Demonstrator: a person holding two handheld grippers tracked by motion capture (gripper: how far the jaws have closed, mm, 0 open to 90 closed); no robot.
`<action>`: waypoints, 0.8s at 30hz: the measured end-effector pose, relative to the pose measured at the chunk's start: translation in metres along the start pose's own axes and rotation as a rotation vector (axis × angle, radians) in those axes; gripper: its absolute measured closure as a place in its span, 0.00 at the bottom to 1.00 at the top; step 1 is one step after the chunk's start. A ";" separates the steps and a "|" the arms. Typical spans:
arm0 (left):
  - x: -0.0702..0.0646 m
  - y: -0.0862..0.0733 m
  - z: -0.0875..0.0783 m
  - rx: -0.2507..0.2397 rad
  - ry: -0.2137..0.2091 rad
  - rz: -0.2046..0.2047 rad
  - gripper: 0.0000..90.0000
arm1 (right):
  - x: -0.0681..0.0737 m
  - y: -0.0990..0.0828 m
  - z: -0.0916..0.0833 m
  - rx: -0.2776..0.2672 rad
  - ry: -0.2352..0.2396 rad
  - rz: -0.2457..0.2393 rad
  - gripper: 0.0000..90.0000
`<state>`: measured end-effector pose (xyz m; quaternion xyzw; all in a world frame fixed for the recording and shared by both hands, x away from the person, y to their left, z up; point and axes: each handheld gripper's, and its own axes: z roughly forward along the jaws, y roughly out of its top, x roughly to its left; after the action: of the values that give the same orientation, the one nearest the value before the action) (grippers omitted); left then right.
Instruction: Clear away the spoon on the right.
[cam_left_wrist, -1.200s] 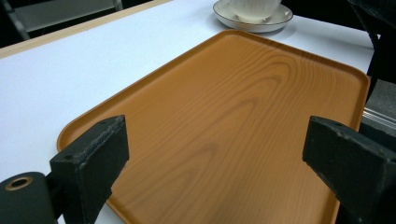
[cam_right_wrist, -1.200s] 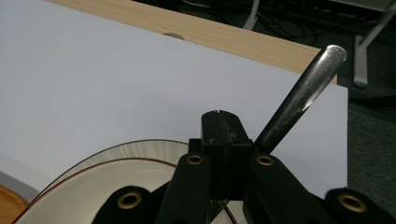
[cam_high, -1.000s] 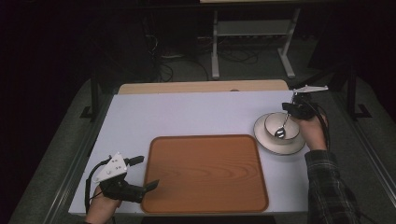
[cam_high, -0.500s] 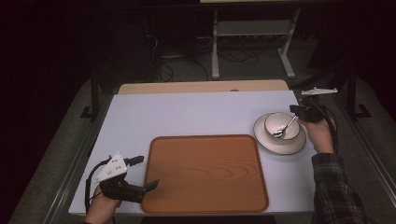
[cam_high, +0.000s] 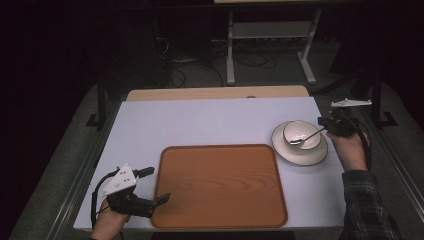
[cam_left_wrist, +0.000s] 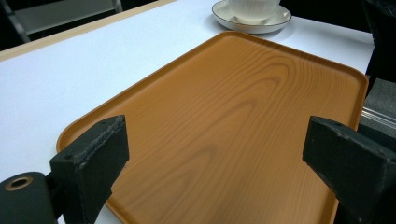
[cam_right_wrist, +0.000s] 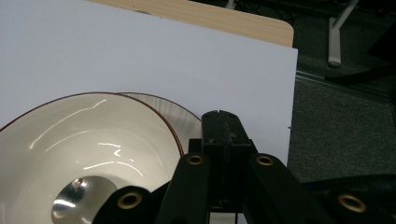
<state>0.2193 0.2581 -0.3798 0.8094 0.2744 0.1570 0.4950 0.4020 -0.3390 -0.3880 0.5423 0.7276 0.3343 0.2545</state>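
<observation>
Spoon (cam_high: 306, 137) is clamped in my right gripper (cam_high: 327, 126), bowl end resting in the cup (cam_high: 301, 134); my left gripper (cam_high: 152, 186) stands wide open, empty, over the tray (cam_high: 220, 186).

The white table (cam_high: 210, 120) carries a brown tray (cam_high: 220, 185) near the front and a saucer (cam_high: 300, 155) at the right.

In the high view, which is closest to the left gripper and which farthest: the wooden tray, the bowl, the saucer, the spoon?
1. Wooden tray, right beside the left gripper.
2. Saucer, far right; bowl on it and spoon in the bowl: too close to call.
</observation>
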 end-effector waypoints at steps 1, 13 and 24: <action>0.000 0.000 0.000 0.001 0.000 0.000 0.07 | 0.001 -0.001 -0.001 -0.008 0.003 -0.006 0.99; 0.000 0.000 -0.001 -0.004 -0.002 0.002 0.07 | 0.018 -0.002 -0.038 -0.158 0.026 0.038 0.50; -0.001 0.000 -0.001 -0.001 -0.002 0.002 0.07 | 0.014 -0.033 -0.045 -0.126 0.024 0.094 0.41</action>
<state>0.2187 0.2581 -0.3793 0.8095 0.2733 0.1569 0.4955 0.3446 -0.3414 -0.3846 0.5546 0.6819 0.3976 0.2633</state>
